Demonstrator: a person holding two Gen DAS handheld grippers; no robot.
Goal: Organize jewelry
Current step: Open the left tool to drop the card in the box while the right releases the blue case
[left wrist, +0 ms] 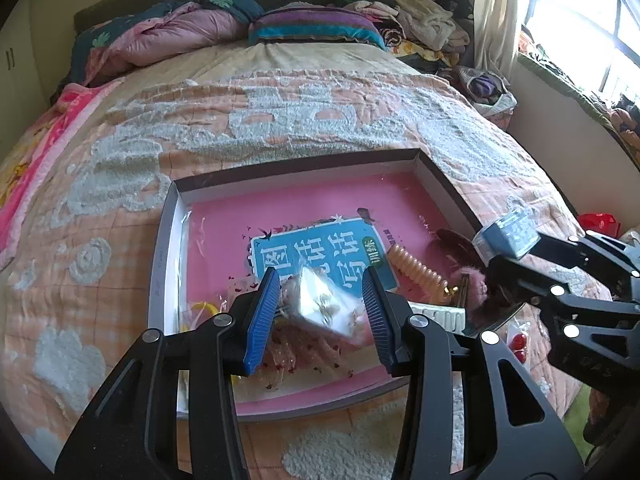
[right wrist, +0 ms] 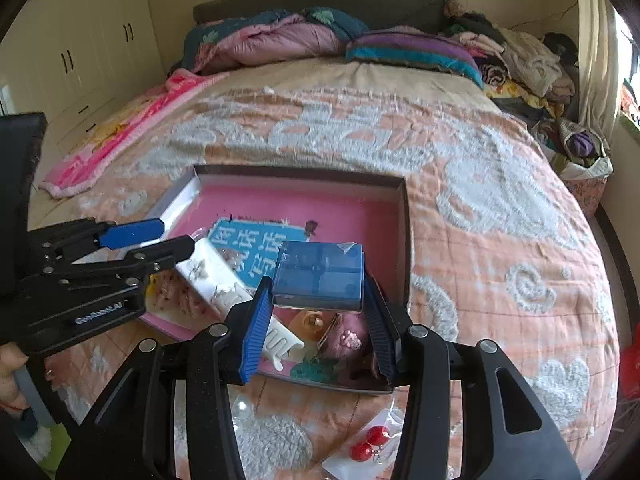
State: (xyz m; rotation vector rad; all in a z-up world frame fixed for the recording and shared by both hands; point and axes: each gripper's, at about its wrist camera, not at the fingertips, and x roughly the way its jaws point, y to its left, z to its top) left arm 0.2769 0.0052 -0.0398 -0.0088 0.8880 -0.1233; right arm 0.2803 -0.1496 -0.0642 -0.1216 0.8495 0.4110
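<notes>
Through the left wrist camera, I am holding the left gripper (left wrist: 320, 312) closed on a white earring card (left wrist: 326, 308), poised over the near end of the pink-lined tray (left wrist: 160, 256) so it can join the pieces there. Through the right wrist camera, I am keeping the right gripper (right wrist: 316, 308) clamped on a blue box (right wrist: 318, 276) above the tray's near right corner; red earrings (right wrist: 368, 442) are lying outside, nearer me, on the bedspread (right wrist: 500, 240).

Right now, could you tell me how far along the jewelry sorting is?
Done: a comb, pink fluffy clip and orange spiral tie already lie in the tray. In hand: the left gripper holds an earring card, the right gripper a blue box. Left: red earrings on the bedspread.
</notes>
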